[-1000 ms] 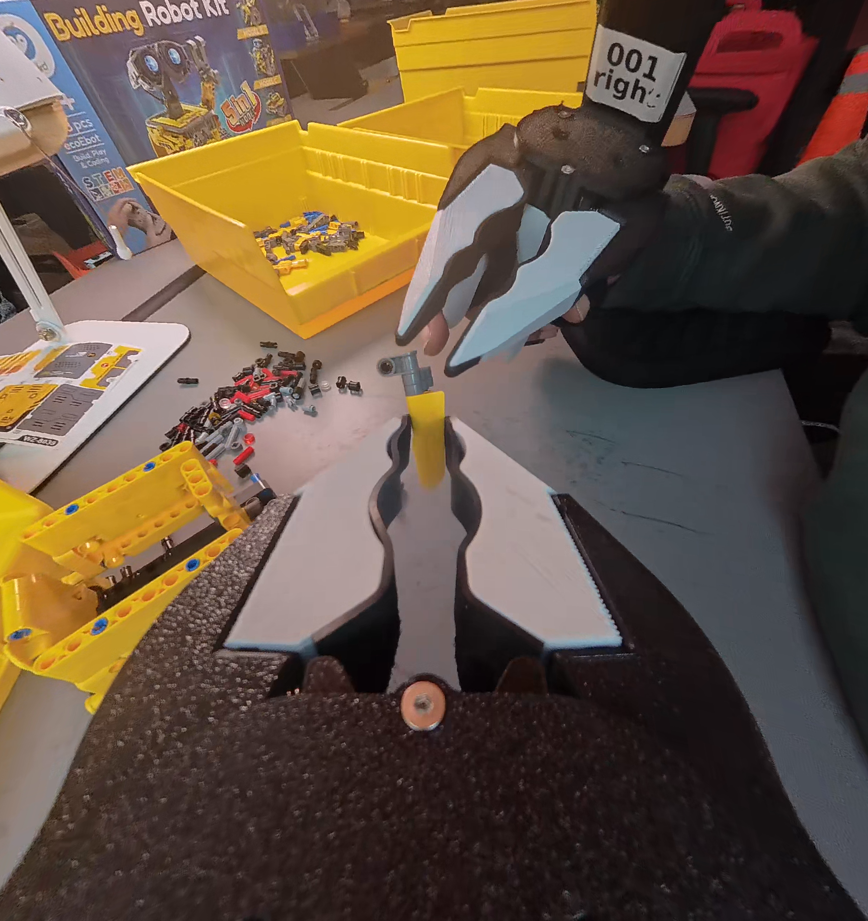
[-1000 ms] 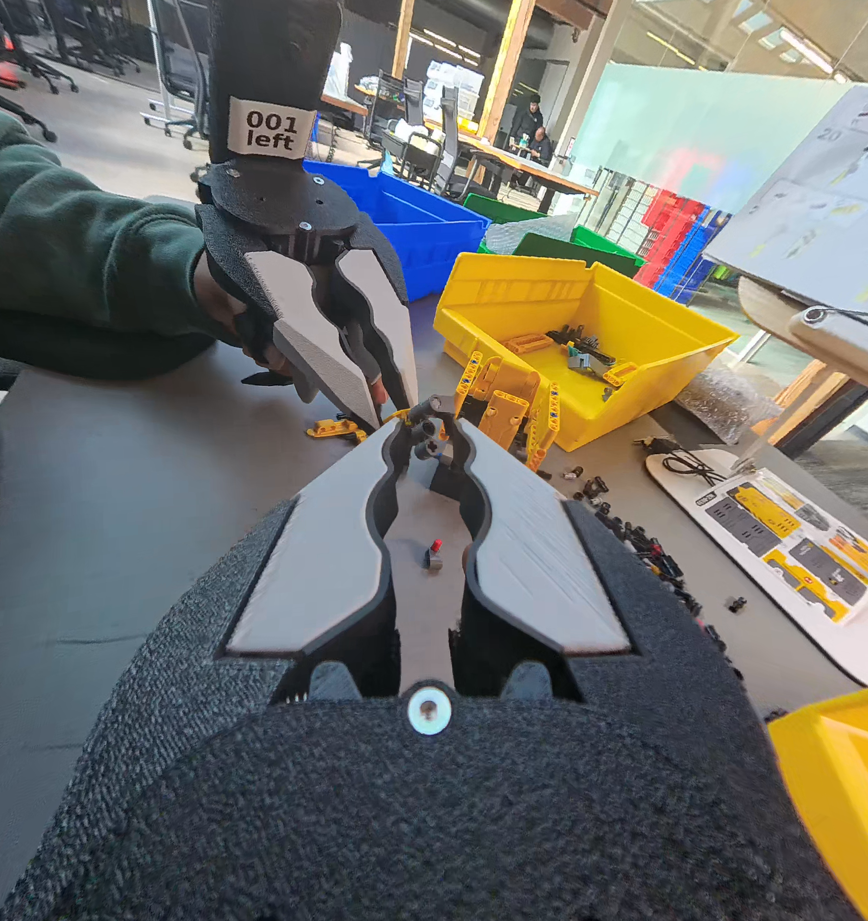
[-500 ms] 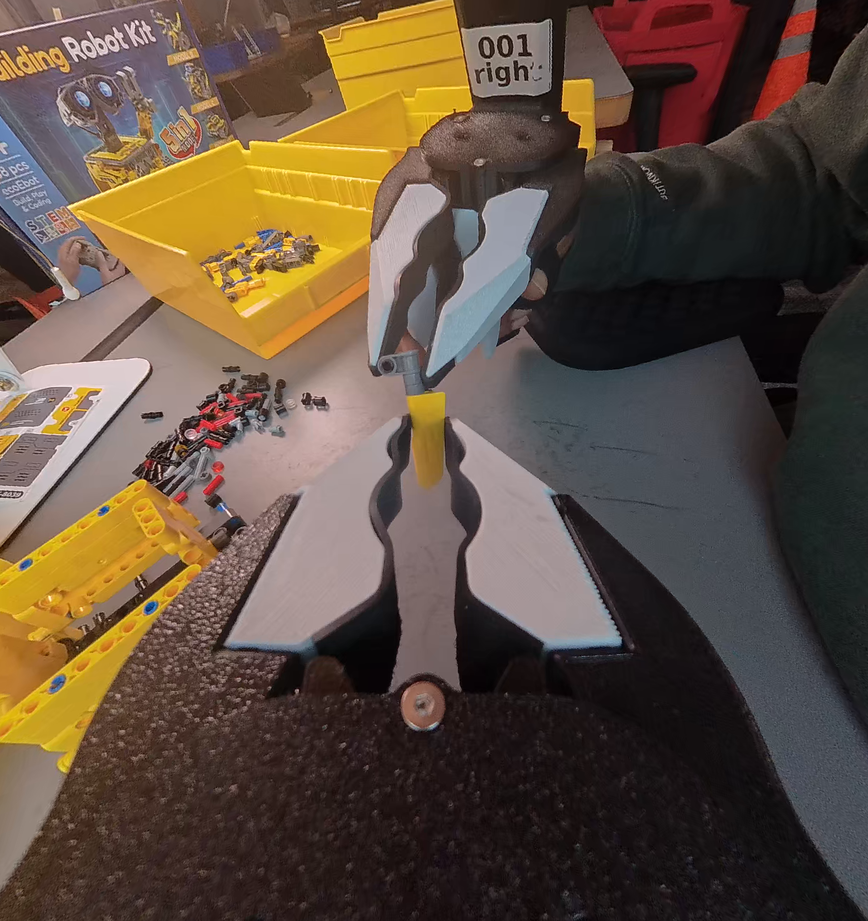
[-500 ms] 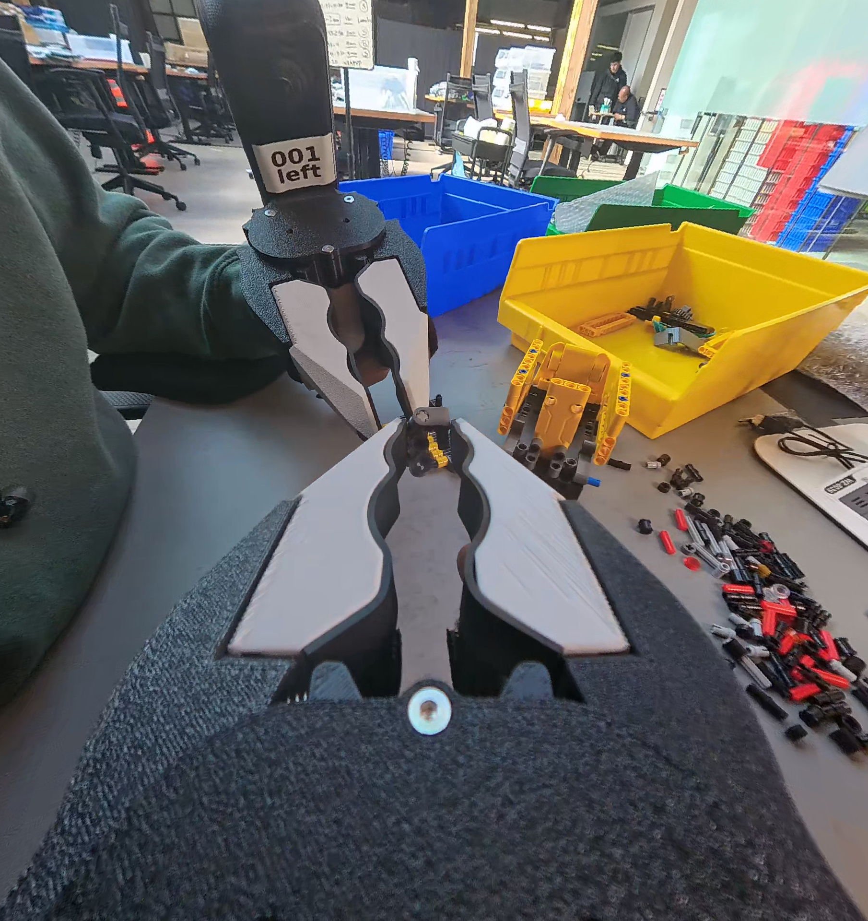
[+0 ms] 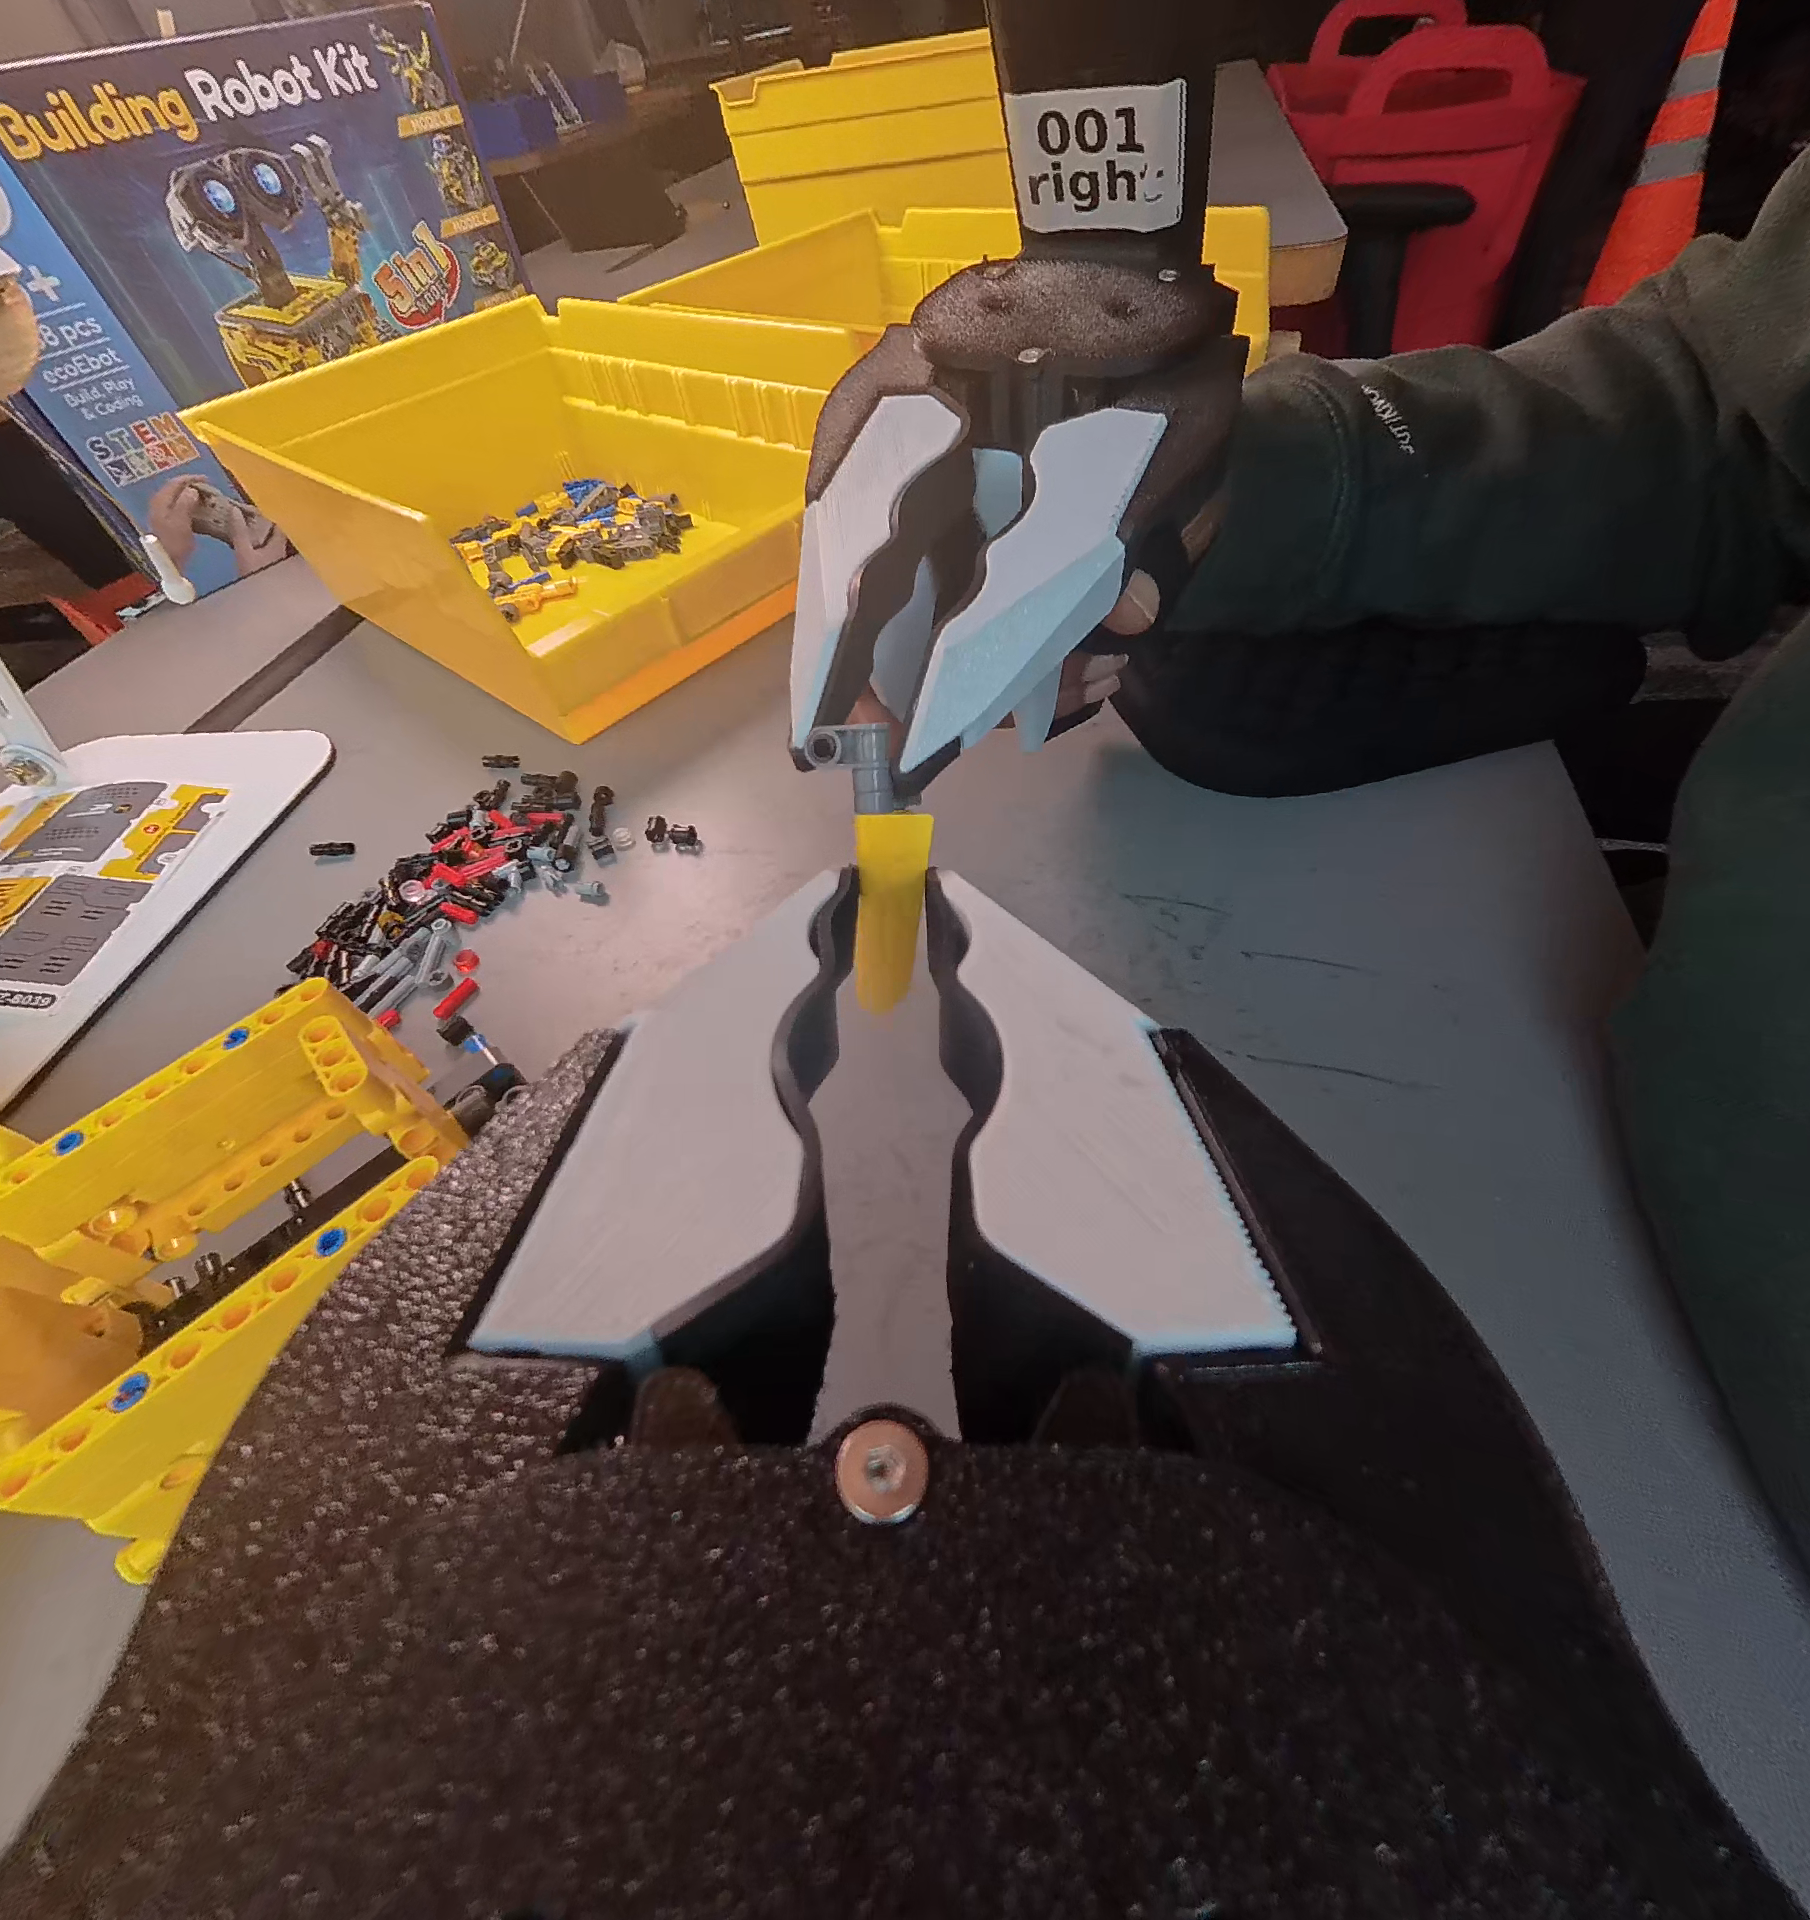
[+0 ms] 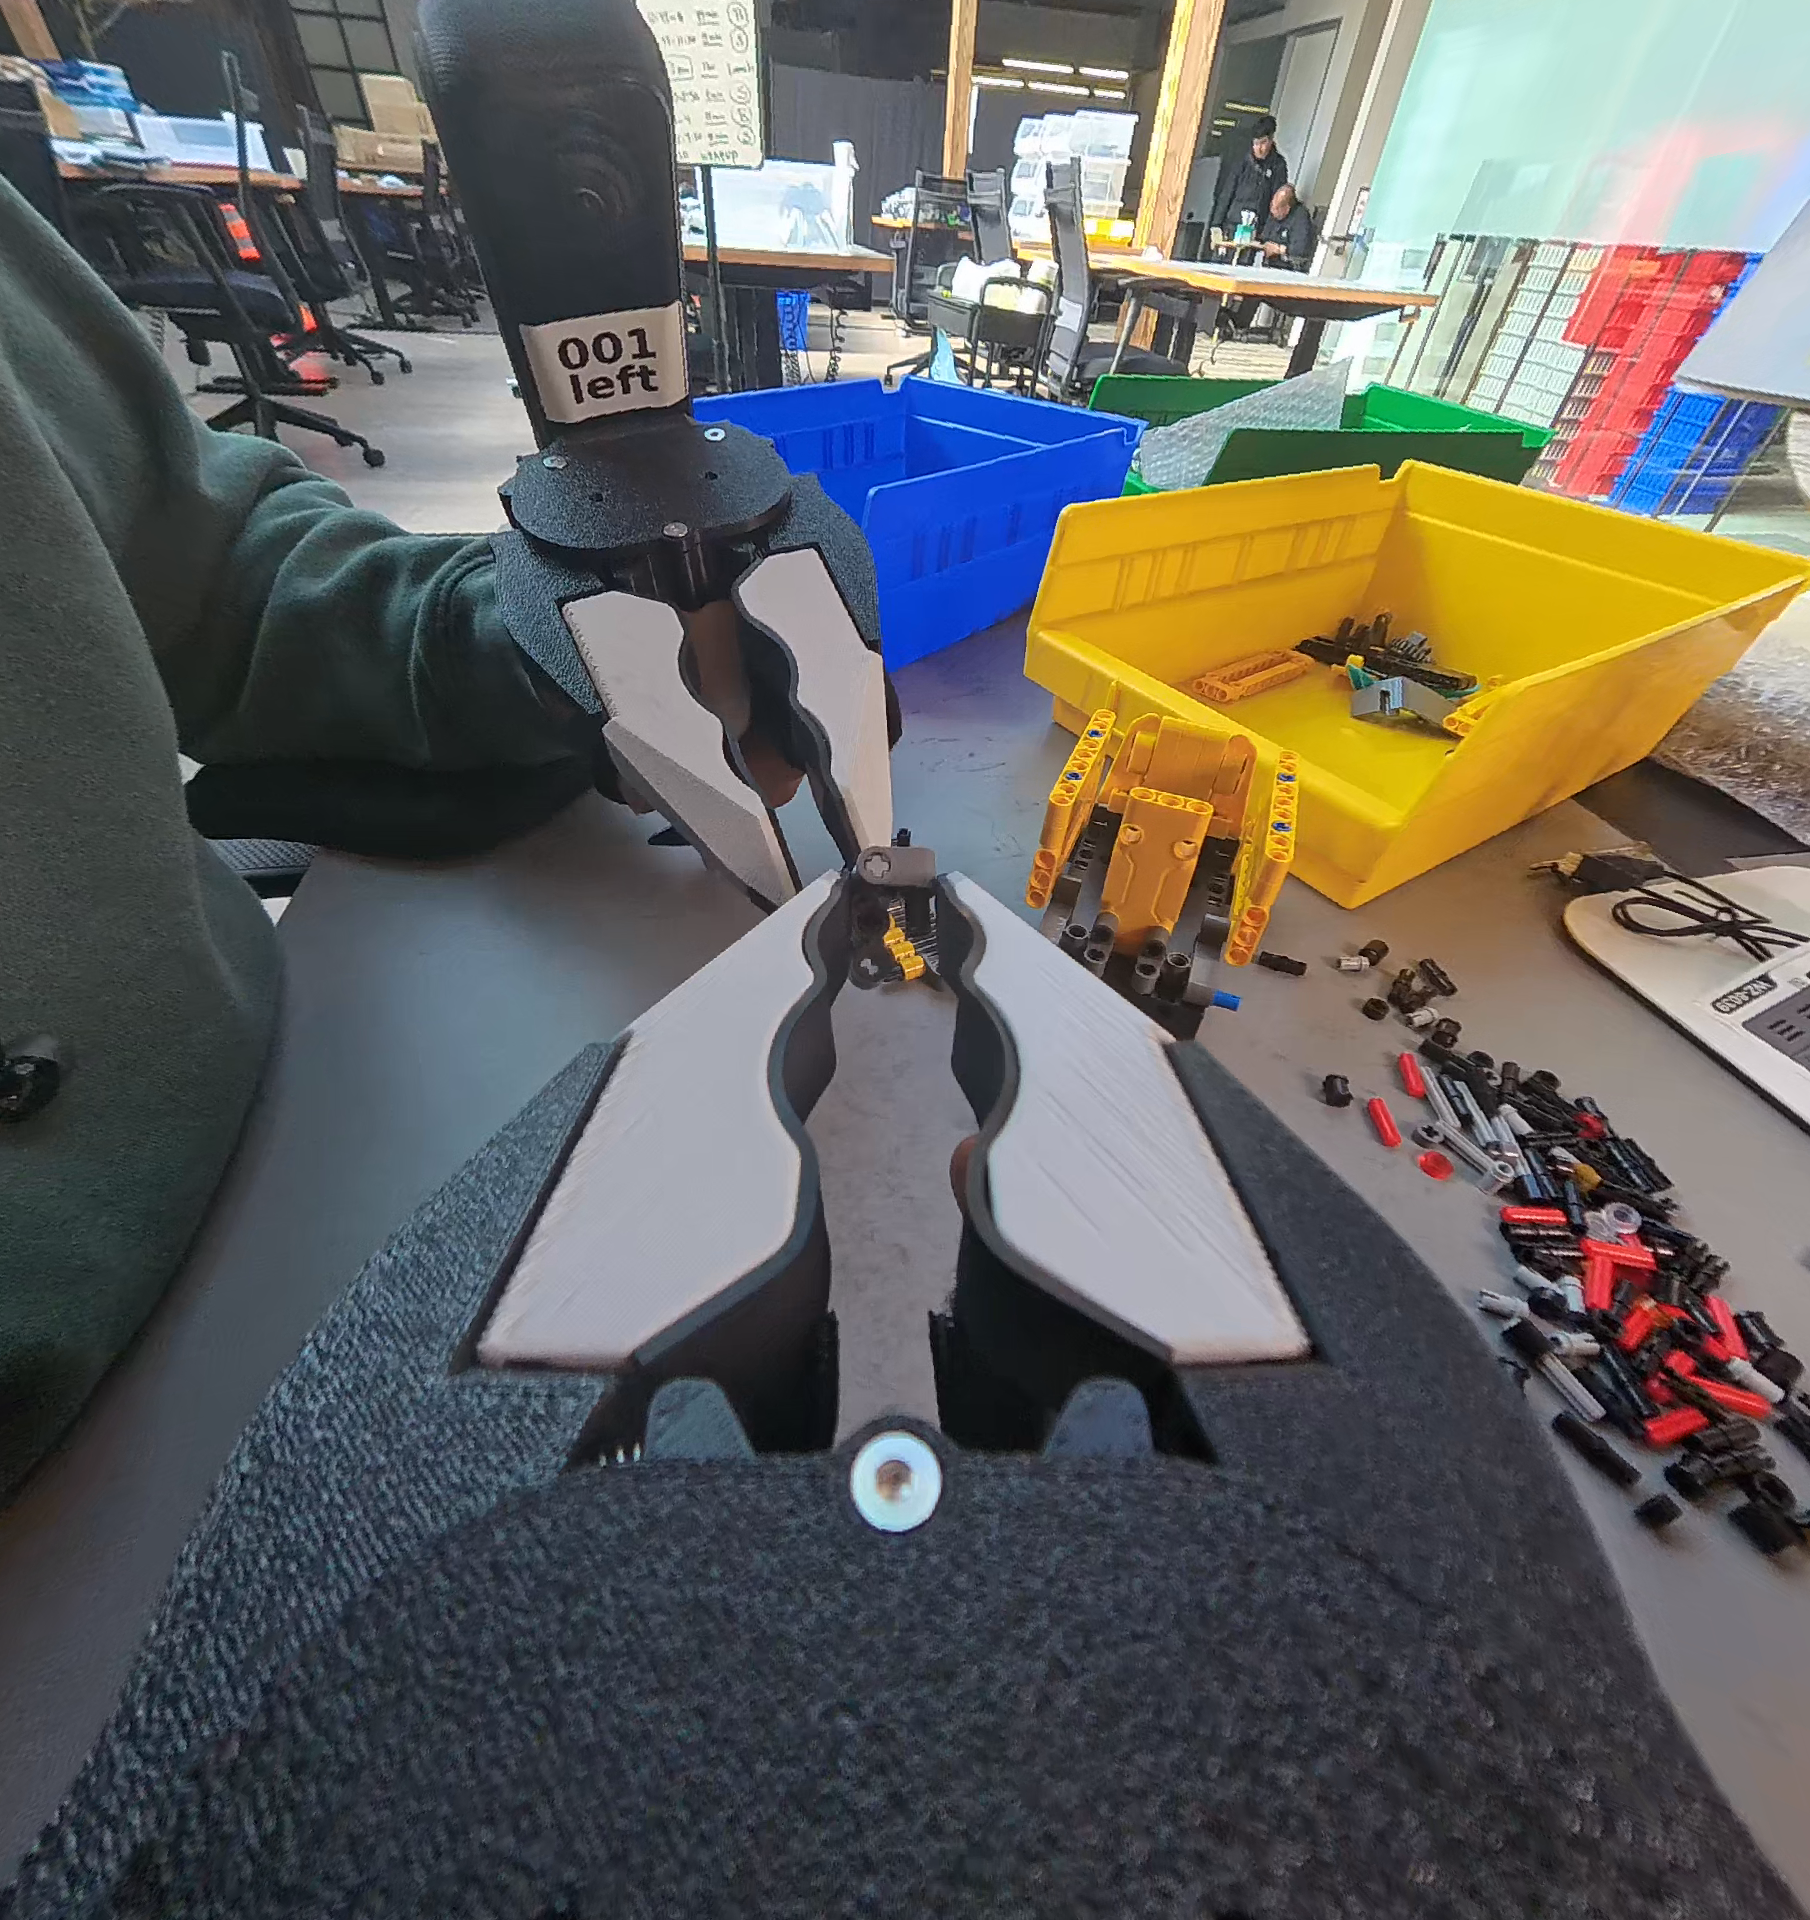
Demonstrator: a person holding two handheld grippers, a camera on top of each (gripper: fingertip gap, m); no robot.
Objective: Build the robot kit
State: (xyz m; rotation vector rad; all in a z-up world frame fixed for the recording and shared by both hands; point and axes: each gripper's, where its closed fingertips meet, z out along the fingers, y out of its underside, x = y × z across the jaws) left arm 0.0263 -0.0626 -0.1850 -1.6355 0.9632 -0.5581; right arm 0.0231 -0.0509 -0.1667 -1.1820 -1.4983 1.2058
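Observation:
In the left wrist view my left gripper [image 5: 888,878] is shut on a yellow piece [image 5: 888,935] and holds it upright above the grey table [image 5: 1296,987]. A small grey connector [image 5: 857,746] sits on top of that piece. My right gripper [image 5: 859,764] comes down from above, and its narrow jaws close on the connector from both sides. In the right wrist view my right gripper [image 6: 888,888] has the grey connector [image 6: 885,864] between its tips, with black and yellow parts just behind. The left gripper [image 6: 823,873] meets it from the upper left.
A yellow bin [image 5: 413,499] with small parts and a kit box [image 5: 205,208] stand at the back left. Loose red and black pins [image 5: 465,894], a yellow model [image 5: 153,1195] and an instruction sheet [image 5: 80,862] lie to the left. A blue bin [image 6: 932,499] and a yellow bin [image 6: 1503,831] stand beyond. Left and right tips are no more than a few centimetres apart. From either gripper's tips it is about 15 cm to the yellow model [image 5: 153,1195].
My right gripper has swung from the upper right to directly over the left gripper and come down onto the grey connector. The left gripper keeps its hold on the yellow piece.

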